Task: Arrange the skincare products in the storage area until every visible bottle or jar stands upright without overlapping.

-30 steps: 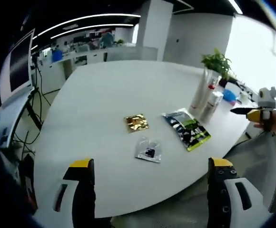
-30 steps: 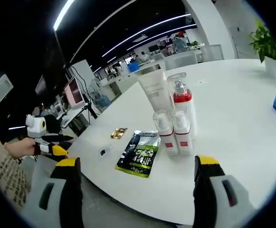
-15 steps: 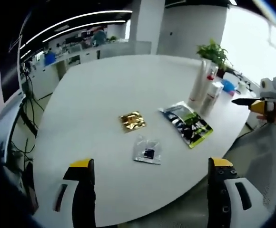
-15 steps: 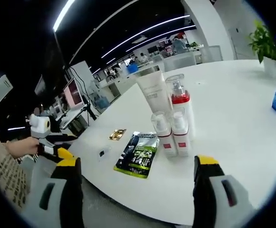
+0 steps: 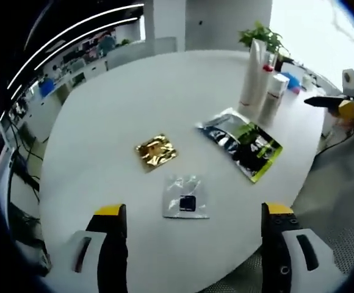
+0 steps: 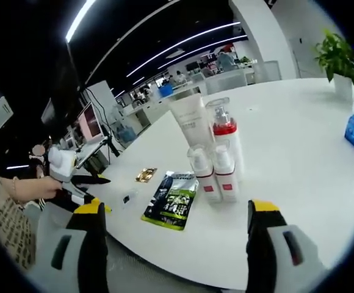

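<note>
A: Your left gripper [image 5: 189,244] hangs wide open over the near edge of the white table [image 5: 104,110], holding nothing. Just ahead of its jaws lies the clear sachet [image 5: 185,198], then the gold sachet [image 5: 156,151], and ahead to its right the green-and-black pouch [image 5: 243,142].

B: And your right gripper [image 6: 174,247] is spread open and empty too. Ahead of it, between its jaws, the two small red-banded bottles [image 6: 215,174] stand upright, touching; behind them the red-collared pump bottle [image 6: 224,135] and the white tube [image 6: 191,122], also upright.

A: So you look to be at the approach stage: nothing gripped. The bottles seem settled; I judge the flat packets need attention next, and the nearest sachet calls for a low, flat pinch.
</note>
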Demonstrator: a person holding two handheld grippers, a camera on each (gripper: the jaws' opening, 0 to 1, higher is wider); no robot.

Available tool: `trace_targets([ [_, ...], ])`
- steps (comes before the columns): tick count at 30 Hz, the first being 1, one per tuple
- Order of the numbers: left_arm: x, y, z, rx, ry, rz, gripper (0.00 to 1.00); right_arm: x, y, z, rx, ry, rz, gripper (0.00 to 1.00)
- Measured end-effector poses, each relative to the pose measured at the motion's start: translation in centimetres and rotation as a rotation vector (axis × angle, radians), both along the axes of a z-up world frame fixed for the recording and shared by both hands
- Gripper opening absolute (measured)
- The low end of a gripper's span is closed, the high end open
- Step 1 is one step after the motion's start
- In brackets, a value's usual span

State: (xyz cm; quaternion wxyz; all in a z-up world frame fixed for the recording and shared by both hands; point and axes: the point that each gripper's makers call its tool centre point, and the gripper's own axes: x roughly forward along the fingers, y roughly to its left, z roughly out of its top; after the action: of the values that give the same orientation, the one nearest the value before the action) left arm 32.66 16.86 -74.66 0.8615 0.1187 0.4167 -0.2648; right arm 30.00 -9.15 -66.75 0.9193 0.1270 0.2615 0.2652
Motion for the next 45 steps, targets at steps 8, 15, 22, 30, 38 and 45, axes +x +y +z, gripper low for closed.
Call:
trace_targets([
  [8, 0.3, -0.1, -2.4, 0.048, 0.053, -0.040, 0.73, 0.0, -0.1, -0.1, -0.003, 0.005, -0.007, 0.97],
  [15, 0.9, -0.2, -3.3, 0.057, 0.069, -0.067, 0.66, 0.0, -0.4, -0.3, -0.005, 0.011, -0.024, 0.96],
  [22, 1.4, -0.4, -3.5, 0.066, 0.078, -0.085, 0.57, 0.1, -0.6, -0.3, -0.017, 0.011, -0.033, 0.95],
  [30, 2.0, -0.5, -3.8, 0.084, 0.089, -0.113, 0.49, 0.2, -0.8, -0.5, -0.020, 0.020, -0.044, 0.95],
  [38, 2.3, -0.6, -3.7, 0.074, 0.090, -0.121, 0.46, 0.2, -0.8, -0.6, -0.025, 0.028, -0.049, 0.95],
  [45, 2.5, -0.8, -3.8, 0.081, 0.090, -0.153, 0.38, 0.1, -0.9, -0.7, -0.025, 0.031, -0.051, 0.95],
])
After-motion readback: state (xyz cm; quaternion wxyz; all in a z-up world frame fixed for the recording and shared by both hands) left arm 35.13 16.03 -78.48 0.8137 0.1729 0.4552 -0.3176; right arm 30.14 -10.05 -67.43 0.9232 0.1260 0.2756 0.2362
